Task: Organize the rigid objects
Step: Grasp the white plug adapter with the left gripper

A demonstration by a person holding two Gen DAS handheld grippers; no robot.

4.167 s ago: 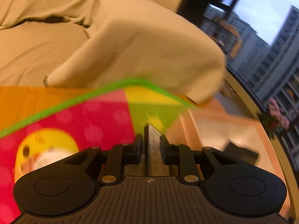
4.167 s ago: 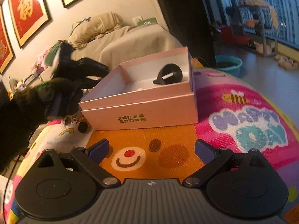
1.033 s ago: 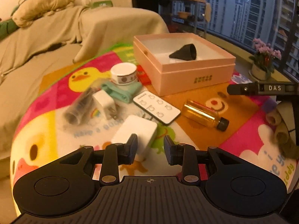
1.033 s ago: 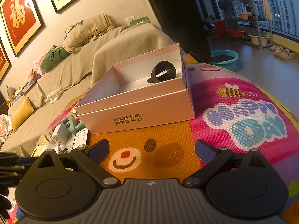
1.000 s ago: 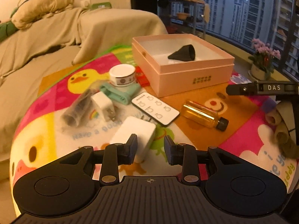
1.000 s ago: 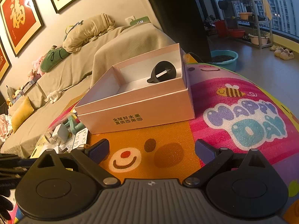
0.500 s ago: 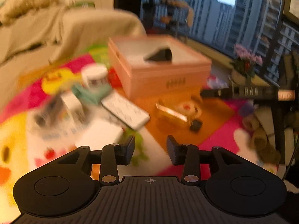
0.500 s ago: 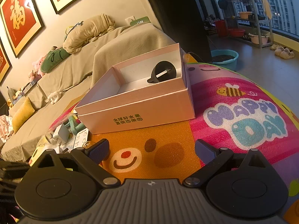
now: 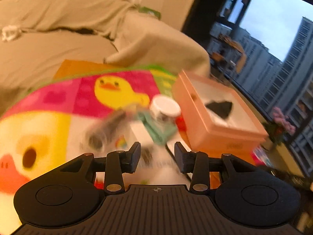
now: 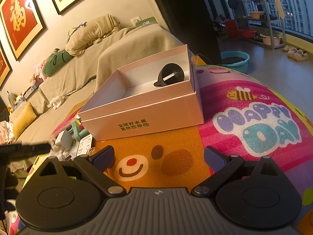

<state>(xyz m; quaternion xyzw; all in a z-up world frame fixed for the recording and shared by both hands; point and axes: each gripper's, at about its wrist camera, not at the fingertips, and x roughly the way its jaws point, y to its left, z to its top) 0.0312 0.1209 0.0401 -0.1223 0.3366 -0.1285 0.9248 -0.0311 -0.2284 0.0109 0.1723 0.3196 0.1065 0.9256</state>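
An open pink box [image 9: 221, 137] stands on the cartoon mat and holds a black funnel [image 9: 220, 107]. Left of it lie a white tape roll [image 9: 165, 108], a teal piece [image 9: 158, 131], a white plug [image 9: 140, 133] and a clear wrapped roll [image 9: 105, 131], all blurred. My left gripper [image 9: 157, 154] hovers just short of this cluster, open, with nothing pressed between its pads. My right gripper [image 10: 159, 157] stands wide open and empty over the orange patch in front of the pink box [image 10: 144, 113]. The funnel [image 10: 170, 75] shows inside.
A sofa [image 10: 82, 72] under a beige cover runs behind the mat [image 10: 254, 125]. A white remote [image 10: 84, 145] and plug [image 10: 63, 140] lie left of the box. The other tool's black bar [image 10: 25, 148] juts in at the left edge. Windows and a plant are on the right.
The left view has swung left and rolled, so the tape roll and plug cluster now sits ahead of the jaws, which stand slightly wider. The right gripper has not moved.
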